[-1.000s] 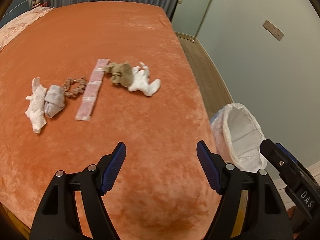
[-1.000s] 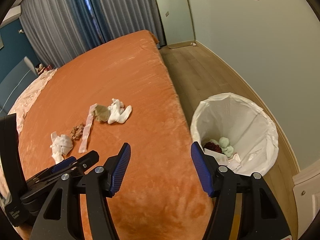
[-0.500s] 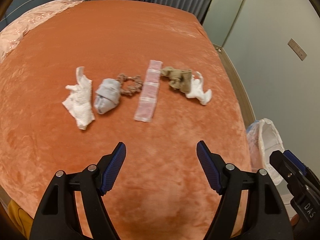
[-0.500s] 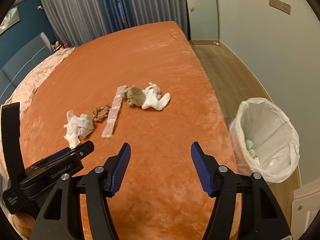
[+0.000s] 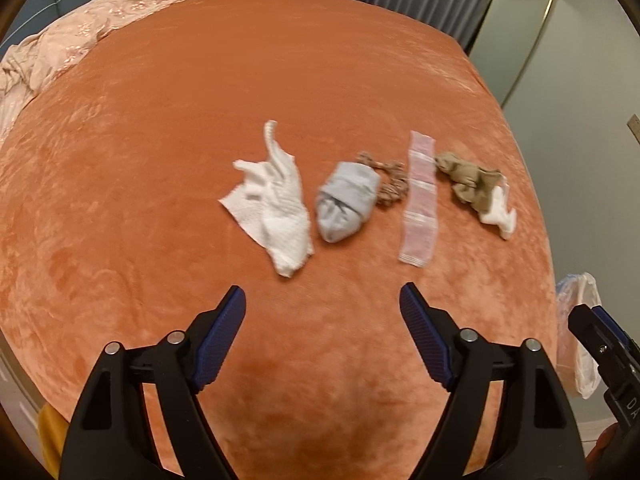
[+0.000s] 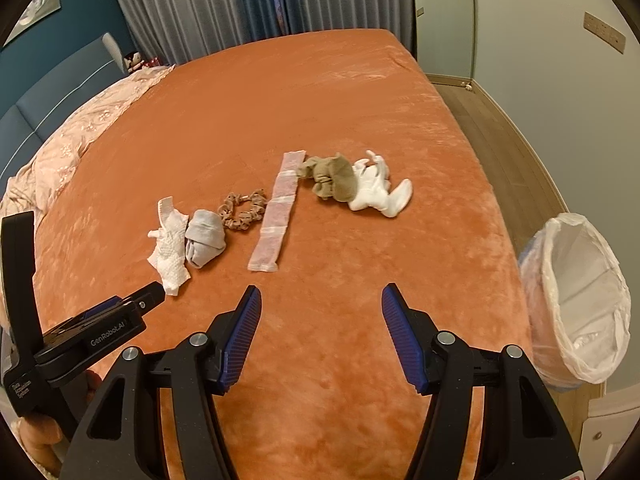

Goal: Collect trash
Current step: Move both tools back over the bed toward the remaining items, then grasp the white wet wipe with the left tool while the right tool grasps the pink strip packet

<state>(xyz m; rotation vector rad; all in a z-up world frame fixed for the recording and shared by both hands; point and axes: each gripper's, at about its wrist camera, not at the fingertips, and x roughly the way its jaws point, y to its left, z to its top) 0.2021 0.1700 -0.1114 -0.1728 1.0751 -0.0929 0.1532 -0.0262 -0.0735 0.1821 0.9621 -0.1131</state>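
A row of litter is laid across the middle of an orange bedspread (image 5: 200,100). In the left wrist view, from nine o'clock toward three o'clock, are seen a white tissue (image 5: 276,204), a grey wad (image 5: 346,200) just beside it, a brown scrunchie (image 5: 390,180) touching the wad's far side, a long pink strip (image 5: 418,204), a tan rag (image 5: 468,182) and a white rag (image 5: 498,210) lying against it.

The left gripper (image 5: 322,308) is held above the bare spread at six o'clock of the tissue and wad; its jaws are opening, and nothing is between them. No object lies between it and the litter. At the three o'clock edge, a corner of the right gripper's body is seen, with part of a bin (image 5: 578,312) behind it, off the bed.

In the right wrist view the right gripper (image 6: 320,306) is parted and empty, poised over bare spread at six o'clock of the strip. The bin is shown whole only here, at three o'clock, lined with a white bag; its contents cannot be made out. The left gripper's body is seen at eight o'clock, its tip near the tissue's near end. Also shown only here are grey curtains (image 6: 224,4) at twelve o'clock and a wooden floor (image 6: 492,120) at two o'clock. A pink quilt (image 6: 76,136) is bunched at ten o'clock in both views.
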